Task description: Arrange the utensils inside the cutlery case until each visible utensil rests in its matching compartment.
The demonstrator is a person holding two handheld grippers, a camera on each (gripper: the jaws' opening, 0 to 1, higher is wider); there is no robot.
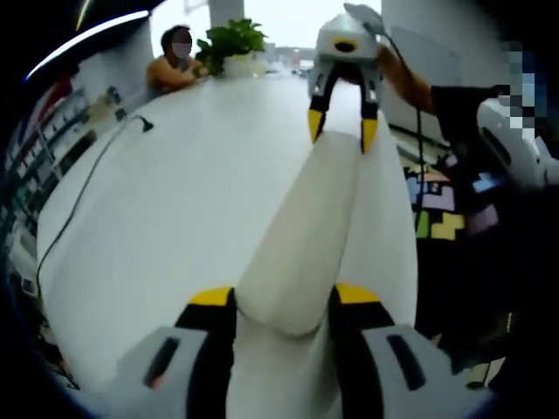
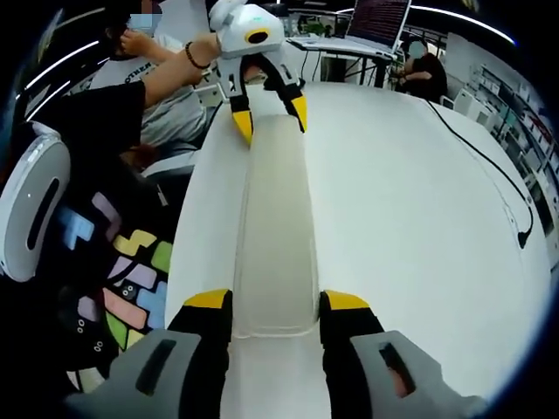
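I hold the long white cutlery case (image 2: 278, 240) by both ends above the white table (image 2: 419, 218), left gripper (image 1: 278, 301) and right gripper (image 2: 275, 305) each clamped narrow on it; it seems stiff, light, smooth, so I grip the ends.

- Both views were bright and evenly lit; light came from overhead strip fixtures (image 1: 87, 39), seen at 10 o'clock in the left gripper view.
- The white table (image 1: 175, 201) was nearly overexposed, with soft glare and only faint shadows.
- A window (image 1: 279, 22) at 12 o'clock was blown out.
- Fisheye bending was strong toward the edges; the cable (image 2: 489, 166) curved at 3 o'clock in the right gripper view.
- Overall focus was soft, detail slightly smeared.
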